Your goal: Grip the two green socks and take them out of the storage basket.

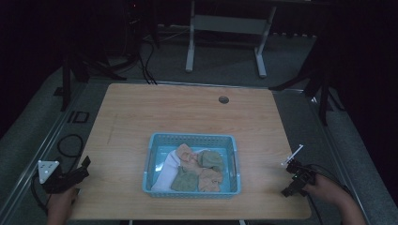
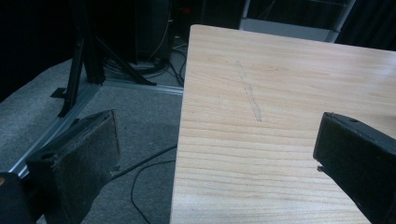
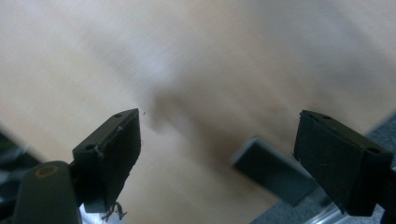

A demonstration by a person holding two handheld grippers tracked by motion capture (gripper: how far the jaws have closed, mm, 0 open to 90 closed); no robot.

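The left gripper (image 1: 83, 168) sits at the near left corner of the worktop (image 1: 187, 112), held by a hand (image 1: 61, 202) that comes in from the bottom edge. A grey three-cornered plate rides on top of it. In the left gripper view its jaws stand wide apart with nothing between them: one hangs over the grey carpet (image 2: 135, 126) beside the worktop edge, the other over the bare wood (image 2: 280, 116). A black cable (image 2: 144, 172) lies on the carpet below.

Near the middle of the worktop, toward the near edge, stands a blue basket (image 1: 191, 138) with slotted walls. Cloths (image 1: 197, 168) lie heaped inside it: a white one at its left side, peach ones in the middle and at the near right, and two olive ones, one at the near side and one toward the far right. All of them lie within the basket walls. Both grippers are well apart from it, one on each side.

Farther back on the worktop is a small round grommet (image 1: 223, 99).

The right gripper (image 1: 290, 178) is at the near right edge of the worktop, held by a hand (image 1: 328, 188). In the right gripper view, which is blurred, its jaws stand wide apart over bare wood (image 3: 210, 60), nothing between them.
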